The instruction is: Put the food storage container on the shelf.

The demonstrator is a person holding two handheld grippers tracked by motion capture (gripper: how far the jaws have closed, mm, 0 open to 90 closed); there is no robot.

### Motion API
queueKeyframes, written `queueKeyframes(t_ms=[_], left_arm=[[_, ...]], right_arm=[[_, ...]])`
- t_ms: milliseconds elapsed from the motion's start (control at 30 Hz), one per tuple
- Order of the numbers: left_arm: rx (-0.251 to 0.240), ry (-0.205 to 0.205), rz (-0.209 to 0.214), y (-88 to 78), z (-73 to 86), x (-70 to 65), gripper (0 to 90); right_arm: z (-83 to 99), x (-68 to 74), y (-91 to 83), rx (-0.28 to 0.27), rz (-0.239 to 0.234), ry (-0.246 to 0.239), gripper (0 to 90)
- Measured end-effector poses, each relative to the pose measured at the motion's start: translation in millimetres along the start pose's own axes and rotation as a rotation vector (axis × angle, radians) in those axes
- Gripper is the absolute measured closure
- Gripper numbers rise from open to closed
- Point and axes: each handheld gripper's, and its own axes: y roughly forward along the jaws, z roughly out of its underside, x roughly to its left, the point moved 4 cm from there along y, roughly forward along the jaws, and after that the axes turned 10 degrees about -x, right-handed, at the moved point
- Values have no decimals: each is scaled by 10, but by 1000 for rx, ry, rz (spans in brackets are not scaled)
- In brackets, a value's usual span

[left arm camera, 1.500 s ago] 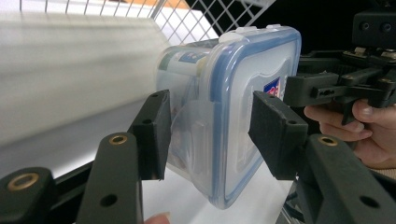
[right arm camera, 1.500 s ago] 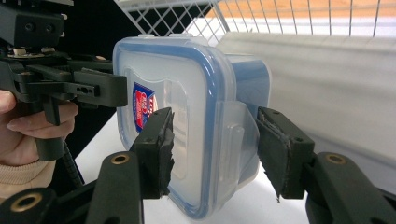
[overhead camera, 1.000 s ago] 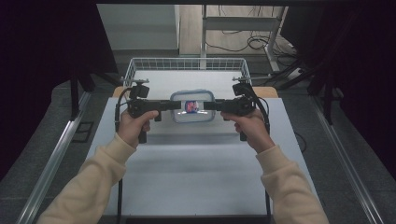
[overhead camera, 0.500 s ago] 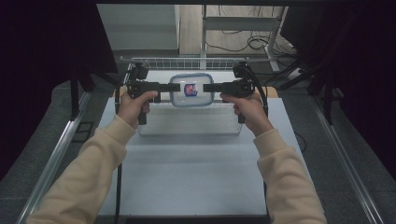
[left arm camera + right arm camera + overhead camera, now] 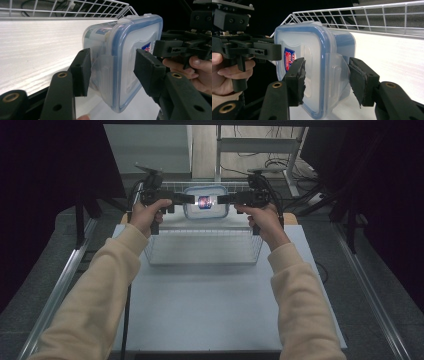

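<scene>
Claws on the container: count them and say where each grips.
2. The left claw grips the container's left end; the right claw grips its right end, above the wire basket.

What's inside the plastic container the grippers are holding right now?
Through the container's cloudy wall, something with a red-and-blue printed label shows near the top. Lid, latch flap and jaws cover the rest, so the contents can't be identified.

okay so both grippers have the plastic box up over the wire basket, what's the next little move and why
Probably lower it straight down, both hands together. The left gripper and right gripper clamp opposite ends of the lidded container, which hangs level above the far part of the wire basket, so an even descent should set it inside.
</scene>
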Motion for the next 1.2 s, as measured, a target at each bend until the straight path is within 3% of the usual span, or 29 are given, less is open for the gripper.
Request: queueKeyframes(t_ms=[167,233,333,467,633,933,1200], left_arm=[[4,-34,-9,66,0,89,487],[2,-65,4,90,-11,145,496],[-2,-78,3,107,-22,156,499],[8,-113,-11,143,-52,196,498],[2,-167,-15,184,-73,251,509],[-8,-250,-4,254,-83,379,499],[-8,-284,3,274,-83,424,494]], right_arm=[[13,-87,82,10,2,30,482],[14,-153,128,10,4,70,481],[6,-186,142,14,0,92,481],[-12,-241,185,51,-1,133,476],[-43,-343,246,65,8,247,468],[-49,-435,346,58,47,354,447],[-40,-470,370,43,52,390,446]])
